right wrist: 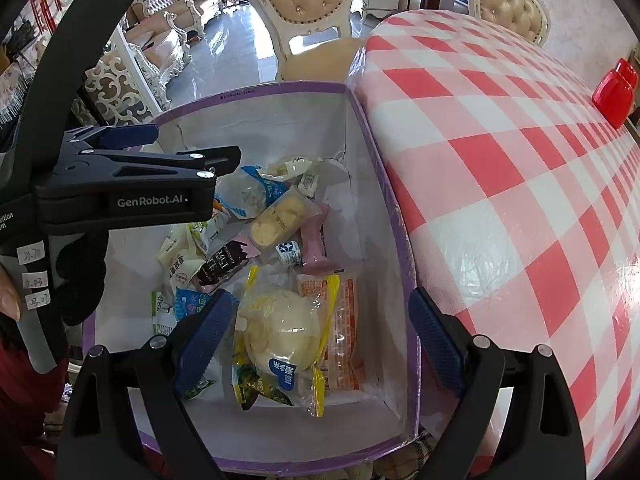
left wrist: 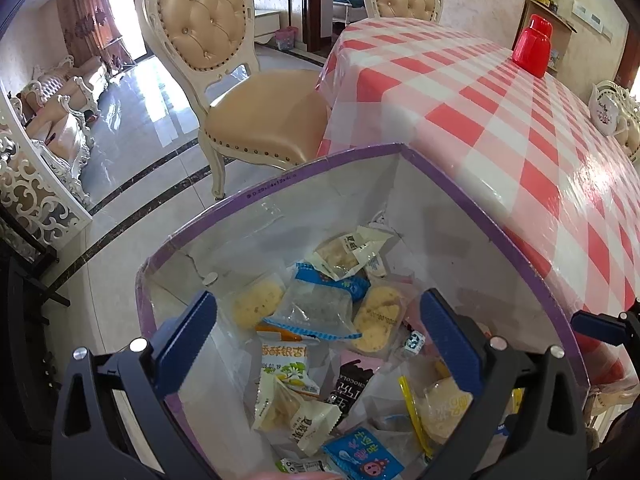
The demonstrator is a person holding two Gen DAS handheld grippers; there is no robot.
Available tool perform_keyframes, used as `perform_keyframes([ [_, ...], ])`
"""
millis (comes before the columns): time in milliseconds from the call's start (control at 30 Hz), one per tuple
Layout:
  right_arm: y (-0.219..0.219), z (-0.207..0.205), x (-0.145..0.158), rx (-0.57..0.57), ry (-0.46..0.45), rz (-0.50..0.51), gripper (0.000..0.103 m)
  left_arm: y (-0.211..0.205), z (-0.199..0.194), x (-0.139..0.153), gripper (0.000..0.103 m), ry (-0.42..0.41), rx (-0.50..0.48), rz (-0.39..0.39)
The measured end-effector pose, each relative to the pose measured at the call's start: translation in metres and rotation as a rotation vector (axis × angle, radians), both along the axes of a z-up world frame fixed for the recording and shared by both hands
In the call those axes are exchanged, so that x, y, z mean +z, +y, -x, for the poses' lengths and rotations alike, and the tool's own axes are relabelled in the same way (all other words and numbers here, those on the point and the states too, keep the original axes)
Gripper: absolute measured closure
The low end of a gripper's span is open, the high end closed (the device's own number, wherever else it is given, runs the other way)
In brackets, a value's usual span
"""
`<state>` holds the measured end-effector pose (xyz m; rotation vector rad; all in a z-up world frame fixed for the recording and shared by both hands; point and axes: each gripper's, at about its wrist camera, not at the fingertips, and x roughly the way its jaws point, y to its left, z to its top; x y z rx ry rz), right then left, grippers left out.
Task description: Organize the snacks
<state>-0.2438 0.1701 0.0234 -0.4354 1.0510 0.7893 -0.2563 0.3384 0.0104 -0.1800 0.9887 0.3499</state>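
Observation:
A purple-rimmed box (left wrist: 304, 168) (right wrist: 280, 88) with white inner walls holds several wrapped snacks. Among them are a round yellow cake (left wrist: 378, 316) (right wrist: 276, 220), a blue-edged packet (left wrist: 320, 304) and a dark chocolate packet (left wrist: 352, 384) (right wrist: 220, 264). My left gripper (left wrist: 320, 336) (right wrist: 192, 144) hangs open over the box's left half, gripping nothing. Over the near end my right gripper (right wrist: 320, 340) stands open. A yellow-edged bun packet (right wrist: 280, 332) lies on an orange packet (right wrist: 346, 312) below its fingers, apart from the pads. One right finger (left wrist: 600, 326) shows at the left wrist view's edge.
The box stands against the left edge of a table with a red-and-white checked cloth (left wrist: 480, 100) (right wrist: 500, 160). A red bottle (left wrist: 532, 46) (right wrist: 614, 96) and a white teapot (left wrist: 608, 108) stand on it. A cream padded chair (left wrist: 240, 80) (right wrist: 312, 0) sits beyond the box on the tiled floor.

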Motion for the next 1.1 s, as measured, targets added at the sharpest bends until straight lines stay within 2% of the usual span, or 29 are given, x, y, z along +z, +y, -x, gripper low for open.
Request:
perform_keyframes([
  [1100, -0.0026, -0.0007, -0.005, -0.006, 0.023, 0.004, 0.016, -0.002, -0.0038, -0.007, 0.001, 0.026, -0.006, -0.006],
])
